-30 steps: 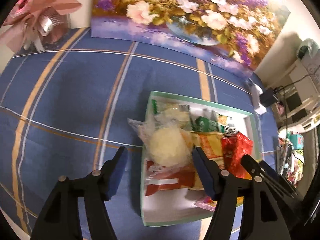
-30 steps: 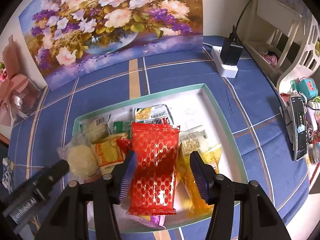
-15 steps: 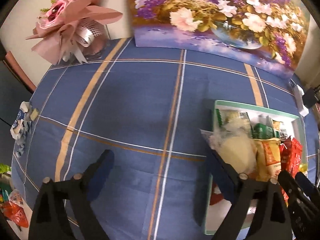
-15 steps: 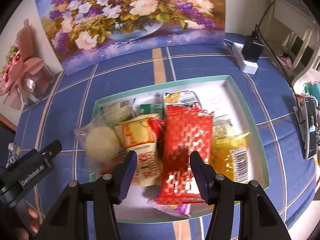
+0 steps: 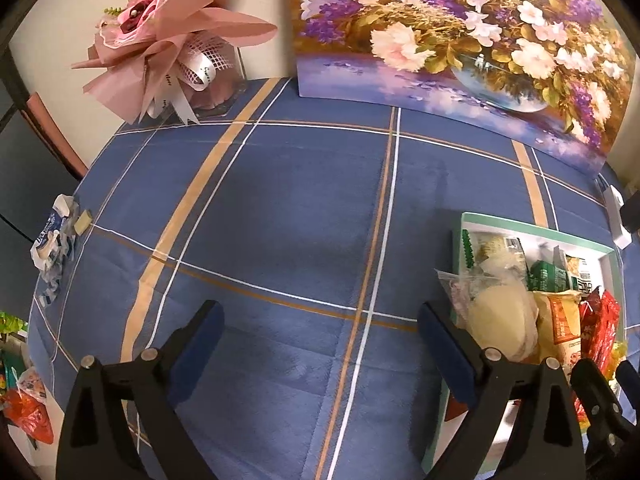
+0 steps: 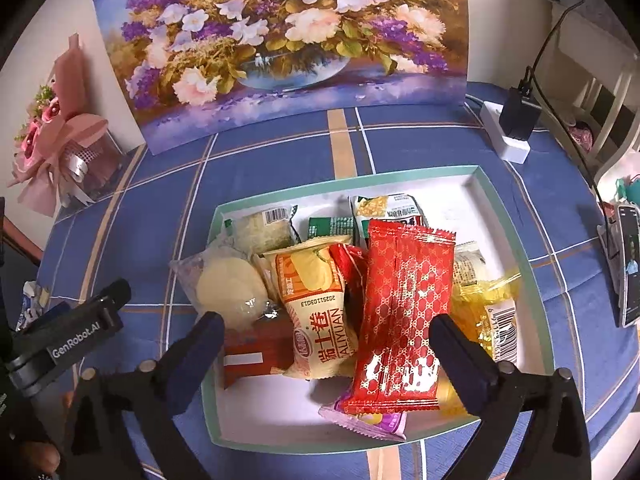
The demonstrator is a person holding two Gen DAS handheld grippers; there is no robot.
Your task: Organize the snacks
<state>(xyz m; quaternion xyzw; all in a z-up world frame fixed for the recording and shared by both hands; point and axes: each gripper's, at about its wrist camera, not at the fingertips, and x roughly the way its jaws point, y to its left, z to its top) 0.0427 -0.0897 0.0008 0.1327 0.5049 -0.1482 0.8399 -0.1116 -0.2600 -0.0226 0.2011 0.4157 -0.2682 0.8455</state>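
Note:
A white tray with a green rim [image 6: 496, 200] holds several snack packets. A red patterned packet [image 6: 404, 312] lies on top, beside a yellow-orange packet [image 6: 316, 300] and a clear bag with a pale round cake [image 6: 228, 292]. My right gripper [image 6: 326, 346] is open and empty, low over the tray's near side. My left gripper [image 5: 320, 328] is open and empty over the bare blue cloth, left of the tray [image 5: 520, 228]; the pale cake [image 5: 502, 326] lies just past its right finger.
A flower painting [image 6: 296, 40] stands at the back. A pink bouquet [image 5: 172, 40] is at the back left. A white charger block [image 6: 508, 136] sits back right. A phone [image 6: 630, 264] lies at the right. Crumpled wrappers [image 5: 54, 240] lie at the cloth's left edge.
My left gripper has swung left, away from the tray, out over the bare cloth. My right gripper has shifted so more of the tray's left side shows. Both stay open.

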